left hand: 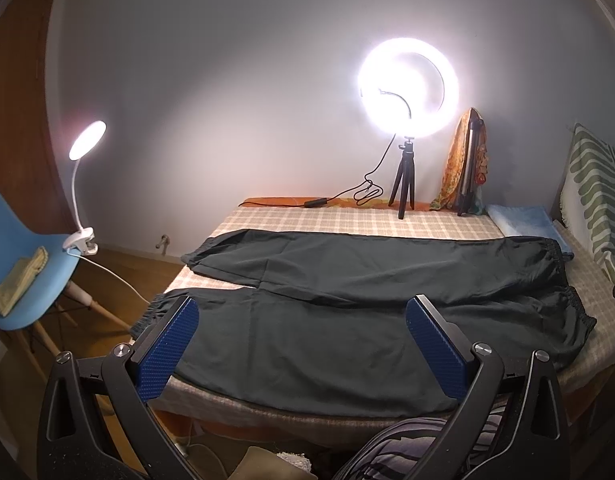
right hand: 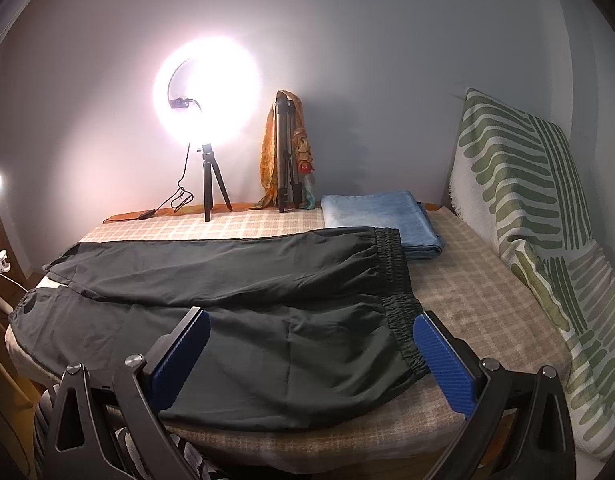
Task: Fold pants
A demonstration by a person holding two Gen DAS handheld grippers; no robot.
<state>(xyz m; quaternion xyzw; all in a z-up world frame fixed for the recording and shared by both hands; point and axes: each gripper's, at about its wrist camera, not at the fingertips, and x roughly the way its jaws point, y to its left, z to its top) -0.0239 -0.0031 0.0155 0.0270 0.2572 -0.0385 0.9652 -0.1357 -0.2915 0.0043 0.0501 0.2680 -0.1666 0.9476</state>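
Blue ribbed pads line both tools. The left gripper [left hand: 302, 312] is held with its jaws spread wide and nothing between them, poised just above the near leg of the dark pants [left hand: 347, 308], toward the cuff end. The right gripper [right hand: 311, 324] is likewise spread and empty, poised over the waistband end; whether either touches the cloth cannot be told. The pants are laid flat across the checked bed [right hand: 467, 292], legs apart. A lit ring light [right hand: 206, 98] is seen by the wall.
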